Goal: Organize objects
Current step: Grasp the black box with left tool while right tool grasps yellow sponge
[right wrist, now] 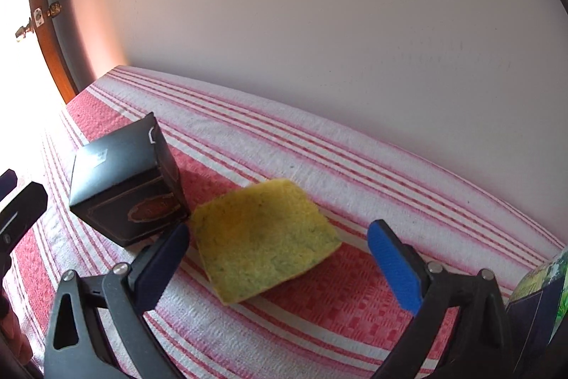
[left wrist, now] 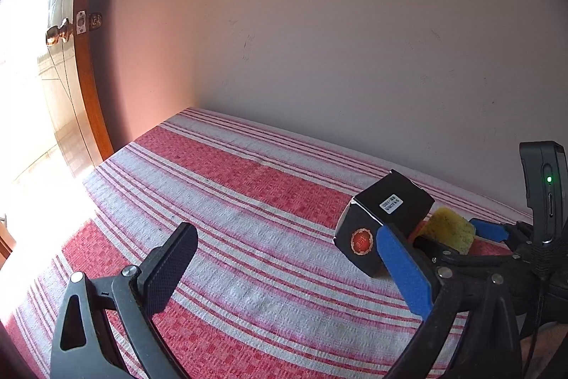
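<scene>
A yellow sponge [right wrist: 262, 237] lies flat on the red-and-white striped cloth [right wrist: 319, 144]. My right gripper [right wrist: 278, 267] is open and straddles the sponge; neither pad presses on it. A black box [right wrist: 127, 190] with a red emblem stands just left of the sponge, touching its corner. In the left wrist view, my left gripper [left wrist: 287, 269] is open with nothing between its fingers. The black box [left wrist: 383, 222] sits just beyond its blue right finger [left wrist: 404, 272]. Behind the box the sponge [left wrist: 449, 228] shows, with the right gripper's blue finger [left wrist: 488, 230] beside it.
The cloth-covered surface [left wrist: 230, 201] meets a plain pale wall [left wrist: 337, 41] at the back. A wooden door [left wrist: 88, 95] with a brass knob [left wrist: 56, 34] stands at the far left, bright light behind it. A colourful box [right wrist: 536, 301] sits at the lower right of the right wrist view.
</scene>
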A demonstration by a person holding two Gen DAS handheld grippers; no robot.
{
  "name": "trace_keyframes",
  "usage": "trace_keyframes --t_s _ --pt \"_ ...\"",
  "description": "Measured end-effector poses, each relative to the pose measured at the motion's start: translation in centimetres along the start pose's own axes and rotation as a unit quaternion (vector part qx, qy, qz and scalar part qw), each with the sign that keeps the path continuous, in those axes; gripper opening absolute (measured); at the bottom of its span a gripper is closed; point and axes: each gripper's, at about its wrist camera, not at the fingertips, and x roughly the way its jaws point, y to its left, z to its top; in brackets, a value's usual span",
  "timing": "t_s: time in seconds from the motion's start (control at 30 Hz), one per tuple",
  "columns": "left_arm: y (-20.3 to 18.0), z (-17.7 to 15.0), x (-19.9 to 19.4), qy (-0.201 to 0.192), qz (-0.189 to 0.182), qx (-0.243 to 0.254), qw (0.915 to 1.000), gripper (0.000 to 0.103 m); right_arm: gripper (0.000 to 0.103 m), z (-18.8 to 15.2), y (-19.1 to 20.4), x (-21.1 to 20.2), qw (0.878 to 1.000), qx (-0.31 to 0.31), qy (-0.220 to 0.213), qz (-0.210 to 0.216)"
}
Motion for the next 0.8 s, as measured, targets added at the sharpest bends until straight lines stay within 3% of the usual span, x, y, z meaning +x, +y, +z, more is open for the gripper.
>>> trace_keyframes --t_s 0.03,0.17,0.33,0.47,0.63,0.7,0.73,0.77,0.8 --pt "0.0 0.1 0.2 0.003 -0.004 0.001 1.0000 0.102 0.079 -0.1 0.2 0.2 1.000 -0.005 0.008 0.005" --pt "-0.5 0.0 0.4 0.012 -0.016 0.010 0.9997 0.102 0.070 -0.7 0.4 -1.0 1.000 -0.001 -0.006 -0.001" --pt "-3.0 0.8 -0.2 -0.022 -0.032 0.059 0.9975 0.102 0.070 -3.1 -1.0 -5.7 0.995 0.047 -0.087 -0.009" --pt "-6.1 2.1 2.2 0.001 -0.045 0.154 0.9870 0.102 0.070 -5.0 -2.2 -7.7 0.992 0.073 -0.098 -0.026" --pt "-7.9 2.6 5.8 0.050 -0.040 0.170 0.9834 0.100 0.070 -5.8 -3.9 -8.6 0.989 0.108 -0.103 -0.004" --pt "-8.1 2.4 7.2 0.086 -0.037 0.170 0.9810 0.084 0.070 -5.7 -4.2 -8.2 0.990 0.109 -0.091 0.003" --pt "-7.9 2.5 7.6 0.097 -0.040 0.163 0.9810 0.065 0.070 -5.8 -4.4 -8.2 0.990 0.111 -0.088 0.006" --pt "-7.3 2.5 7.8 0.106 -0.047 0.151 0.9817 0.053 0.070 -5.9 -4.5 -8.3 0.990 0.113 -0.087 0.008" --pt "-6.8 2.6 7.9 0.110 -0.055 0.137 0.9829 0.053 0.070 -5.9 -4.4 -8.2 0.989 0.115 -0.088 0.009"
